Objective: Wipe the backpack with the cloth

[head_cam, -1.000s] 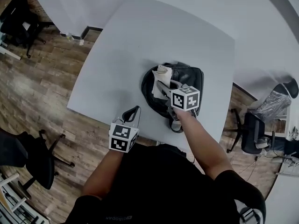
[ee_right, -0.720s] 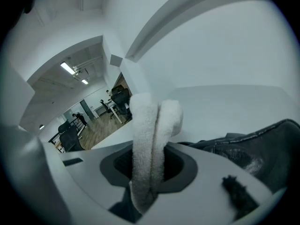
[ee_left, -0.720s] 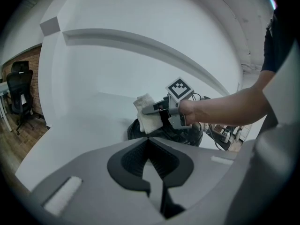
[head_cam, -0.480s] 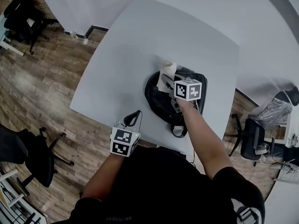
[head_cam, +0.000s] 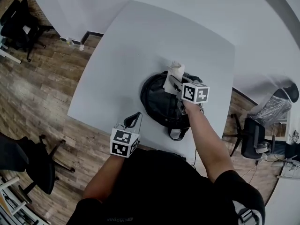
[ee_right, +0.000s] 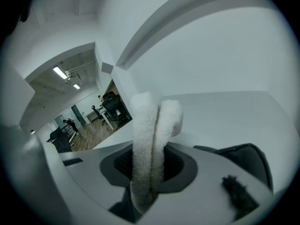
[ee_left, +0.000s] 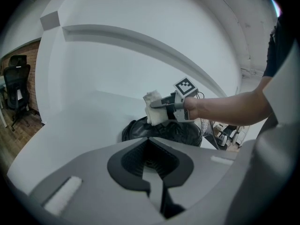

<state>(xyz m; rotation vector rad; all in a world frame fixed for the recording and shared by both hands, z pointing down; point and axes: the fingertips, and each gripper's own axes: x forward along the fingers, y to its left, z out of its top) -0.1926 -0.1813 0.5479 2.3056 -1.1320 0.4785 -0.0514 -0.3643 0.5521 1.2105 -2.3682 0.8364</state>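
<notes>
A black backpack [head_cam: 159, 104] lies flat on the white table [head_cam: 122, 64], near its front right edge. My right gripper [head_cam: 175, 82] is over the backpack's far rim, shut on a folded white cloth [head_cam: 174, 74] that sticks up past its jaws. The right gripper view shows the cloth [ee_right: 151, 135] pinched upright between the jaws, with the backpack [ee_right: 246, 158] low at the right. My left gripper [head_cam: 133, 120] hovers at the table's front edge, left of the backpack, jaws together and holding nothing. Its view looks at the backpack [ee_left: 161, 131] and the cloth [ee_left: 153, 109].
Black office chairs stand on the wooden floor at the left [head_cam: 26, 161], at the far left [head_cam: 18, 20] and to the right of the table [head_cam: 255, 137]. A white wall runs behind the table. The table's front edge lies just ahead of the person.
My right gripper has carried the cloth from the backpack's near left part toward its far rim, moving right. The left gripper has stayed at the table's front edge.
</notes>
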